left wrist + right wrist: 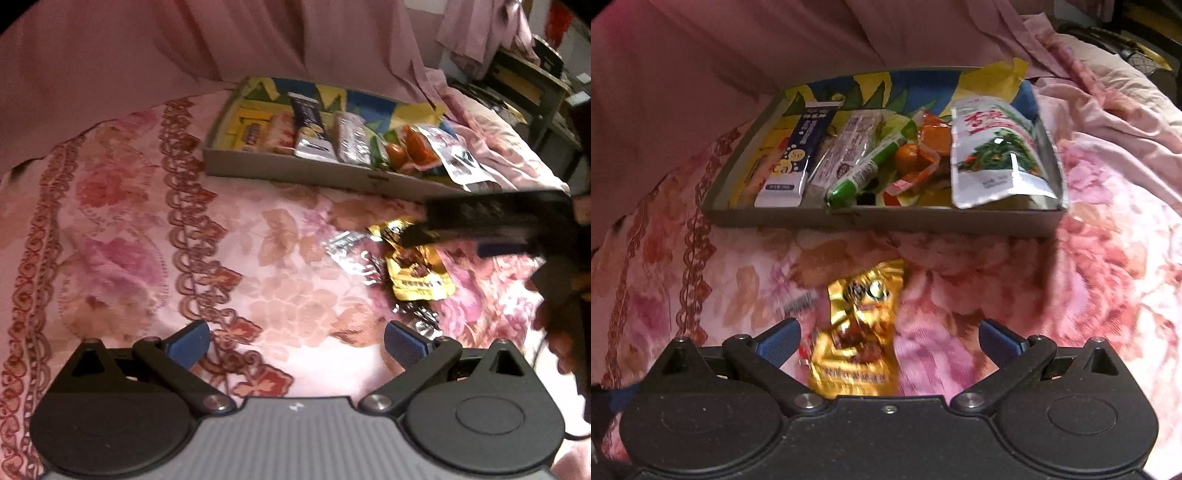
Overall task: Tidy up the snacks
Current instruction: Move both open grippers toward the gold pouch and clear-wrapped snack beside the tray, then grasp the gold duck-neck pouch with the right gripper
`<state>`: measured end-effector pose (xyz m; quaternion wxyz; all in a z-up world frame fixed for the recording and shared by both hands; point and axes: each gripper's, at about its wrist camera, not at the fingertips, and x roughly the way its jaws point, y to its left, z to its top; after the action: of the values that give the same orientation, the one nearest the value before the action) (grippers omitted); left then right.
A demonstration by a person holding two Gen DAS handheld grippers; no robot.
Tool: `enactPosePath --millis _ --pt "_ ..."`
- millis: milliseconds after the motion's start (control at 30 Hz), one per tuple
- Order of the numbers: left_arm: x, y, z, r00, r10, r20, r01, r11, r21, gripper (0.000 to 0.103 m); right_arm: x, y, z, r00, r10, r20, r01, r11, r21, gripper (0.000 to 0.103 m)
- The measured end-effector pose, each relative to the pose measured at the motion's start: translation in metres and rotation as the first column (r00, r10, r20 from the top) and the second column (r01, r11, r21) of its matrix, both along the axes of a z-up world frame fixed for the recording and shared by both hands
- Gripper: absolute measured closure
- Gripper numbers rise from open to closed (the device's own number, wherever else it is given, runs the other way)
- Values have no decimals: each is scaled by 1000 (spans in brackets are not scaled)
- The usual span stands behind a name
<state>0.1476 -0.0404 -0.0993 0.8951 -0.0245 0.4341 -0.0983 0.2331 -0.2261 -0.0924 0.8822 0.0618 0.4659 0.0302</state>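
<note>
A shallow grey cardboard tray [886,221] with a colourful lining sits on a pink floral bedspread and holds several snack packs. It also shows in the left wrist view [280,171]. A gold snack packet [857,332] lies on the bedspread between the open fingers of my right gripper [888,341], not gripped. In the left wrist view the gold packet [417,277] lies beside a silver packet [351,254], with the blurred right gripper [421,236] over them. My left gripper [295,345] is open and empty above the bedspread.
In the tray: a white pouch with green leaves [993,151], a navy and white box [798,155], a clear wrapped bar [846,147], a green stick [864,173], orange packs [923,147]. Pink curtain behind. A dark shelf [532,85] stands at the far right.
</note>
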Motion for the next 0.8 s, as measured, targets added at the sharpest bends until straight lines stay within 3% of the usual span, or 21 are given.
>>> enactPosePath --millis 167,467,633,800 --pt "0 -4 -3 1000 -11 -7 11 1000 11 0 15 8 -11 1000 9 15 -8 999 -37 2" --pt "0 -2 -6 1000 -4 -22 4 1000 6 0 23 2 -25 998 -13 -54 11 999 -39 9" --pt "0 -1 -6 1000 0 -19 0 1000 2 0 19 -9 -22 996 -60 -63 58 998 -28 26" --pt "1 -2 -4 1000 -17 -15 17 999 -49 0 15 -17 -20 995 -72 -69 71 997 -16 35"
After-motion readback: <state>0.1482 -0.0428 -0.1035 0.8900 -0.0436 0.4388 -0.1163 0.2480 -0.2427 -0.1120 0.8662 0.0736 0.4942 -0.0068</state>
